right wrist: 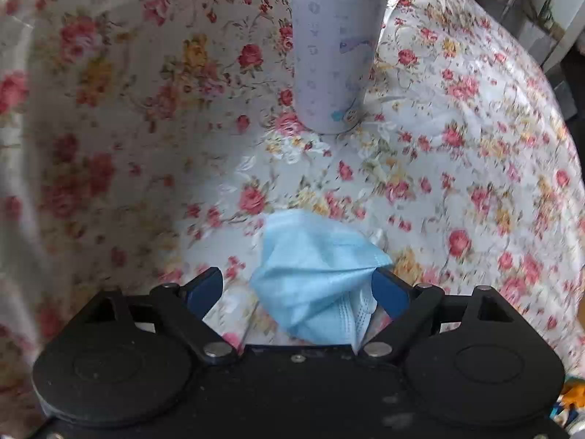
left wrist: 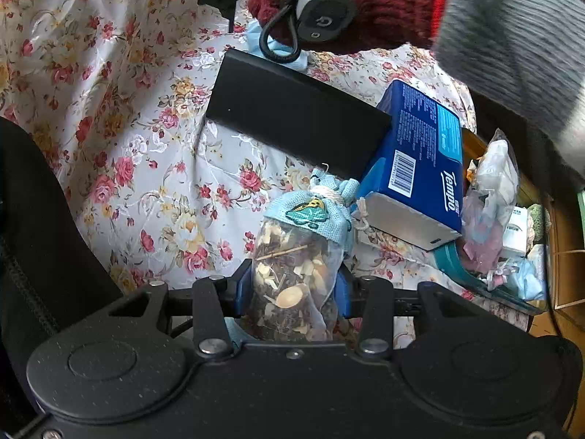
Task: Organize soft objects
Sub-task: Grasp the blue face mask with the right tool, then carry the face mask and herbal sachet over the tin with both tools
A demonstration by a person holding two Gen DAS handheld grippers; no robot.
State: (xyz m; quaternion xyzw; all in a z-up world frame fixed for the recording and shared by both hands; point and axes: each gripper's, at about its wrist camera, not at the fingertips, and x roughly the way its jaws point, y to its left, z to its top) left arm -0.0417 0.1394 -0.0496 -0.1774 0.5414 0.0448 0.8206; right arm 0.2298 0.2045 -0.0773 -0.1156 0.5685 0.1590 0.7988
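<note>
We hold the sachet [left wrist: 296, 256] clamped in our left gripper [left wrist: 292, 289] above the tablecloth [left wrist: 109, 109], while the mask [right wrist: 318, 270] lies loose between our right gripper's [right wrist: 296, 292] wide fingers, so sorting seems midway.

Home: floral tablecloth [right wrist: 457, 168], tissue pack [left wrist: 420, 168]

A sachet [left wrist: 298, 256] sits between the fingers of the left hand-held gripper [left wrist: 292, 292], above the bench [left wrist: 128, 128]. Beyond it lies a flat box [left wrist: 292, 109], with a tissue pack [left wrist: 420, 161] leaning against its right side. In the right wrist view, a face mask [right wrist: 314, 274] lies before a bottle [right wrist: 334, 47].
</note>
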